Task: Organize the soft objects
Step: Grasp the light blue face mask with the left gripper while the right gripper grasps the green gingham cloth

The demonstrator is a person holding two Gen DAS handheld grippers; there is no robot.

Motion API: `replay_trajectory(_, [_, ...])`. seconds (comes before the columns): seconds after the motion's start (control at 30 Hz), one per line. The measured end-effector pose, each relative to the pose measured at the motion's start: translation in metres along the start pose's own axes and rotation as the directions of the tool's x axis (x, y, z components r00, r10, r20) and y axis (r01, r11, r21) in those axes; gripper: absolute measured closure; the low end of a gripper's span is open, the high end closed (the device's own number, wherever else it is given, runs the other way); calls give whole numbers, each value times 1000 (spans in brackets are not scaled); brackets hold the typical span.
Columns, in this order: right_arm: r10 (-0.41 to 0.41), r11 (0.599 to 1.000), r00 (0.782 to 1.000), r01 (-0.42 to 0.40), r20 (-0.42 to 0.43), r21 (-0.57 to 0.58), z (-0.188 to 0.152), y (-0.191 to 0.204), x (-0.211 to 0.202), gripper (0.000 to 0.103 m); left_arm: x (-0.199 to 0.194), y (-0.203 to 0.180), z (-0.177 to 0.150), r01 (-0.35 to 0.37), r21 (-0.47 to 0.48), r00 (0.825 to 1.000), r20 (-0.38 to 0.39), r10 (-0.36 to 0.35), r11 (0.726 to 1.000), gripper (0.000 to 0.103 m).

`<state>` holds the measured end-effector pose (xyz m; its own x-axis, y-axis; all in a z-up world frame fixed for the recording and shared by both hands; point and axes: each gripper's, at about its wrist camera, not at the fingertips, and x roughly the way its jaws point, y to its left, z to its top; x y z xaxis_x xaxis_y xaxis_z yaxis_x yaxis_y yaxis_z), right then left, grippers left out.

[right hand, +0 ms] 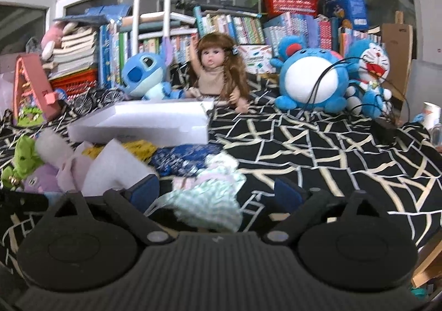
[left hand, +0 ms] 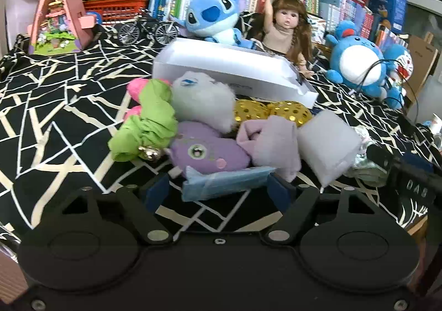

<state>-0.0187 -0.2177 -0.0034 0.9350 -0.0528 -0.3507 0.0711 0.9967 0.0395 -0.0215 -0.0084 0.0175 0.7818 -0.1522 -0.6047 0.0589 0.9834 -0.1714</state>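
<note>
Surface: we saw a black cloth with cream lines (left hand: 69,123).
On it: white box (left hand: 226,67), soft-toy heap (left hand: 193,131), doll (right hand: 212,73), plush toys (right hand: 309,81).

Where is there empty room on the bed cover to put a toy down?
The patterned cover is bare in front of the round blue plush, right of the white box. It is also bare between the pink toy house and the green cloth. The pile before the box is crowded, from the purple plush to the white foam block.

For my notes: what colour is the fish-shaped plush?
Purple fish-shaped plush; it shows best in the left wrist view.
</note>
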Motion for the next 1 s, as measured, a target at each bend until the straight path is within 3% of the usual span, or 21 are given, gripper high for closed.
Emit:
replay_trajectory(0.2, [-21,1000,1000,21,-15,20,2,-8,7,14,9,-9,-2,14,16,1000,-9,-13,1000,30])
replay_trajectory(0.53, [4,1000,998,-4,-68,-1,2,0,29,21,32,-28,-2,-48,36,999,-8,48,998,14])
replay_trajectory(0.6, [7,1000,997,-8,-74,-12,1,3,32,21,34,-30,-2,-57,40,998,-2,57,998,14])
replay_trajectory(0.73, [20,999,995,-22,-97,-24,-1,5,39,23,32,-29,-4,-70,71,998,11,69,995,23])
replay_trajectory(0.8, [31,999,993,-34,-117,-21,-3,6,43,26,29,-26,-5,-51,71,999,9,51,996,24])
replay_trajectory(1.0, [66,998,987,-62,-149,30,-5,3,45,51,9,-20,-5,-41,91,998,51,37,995,27])
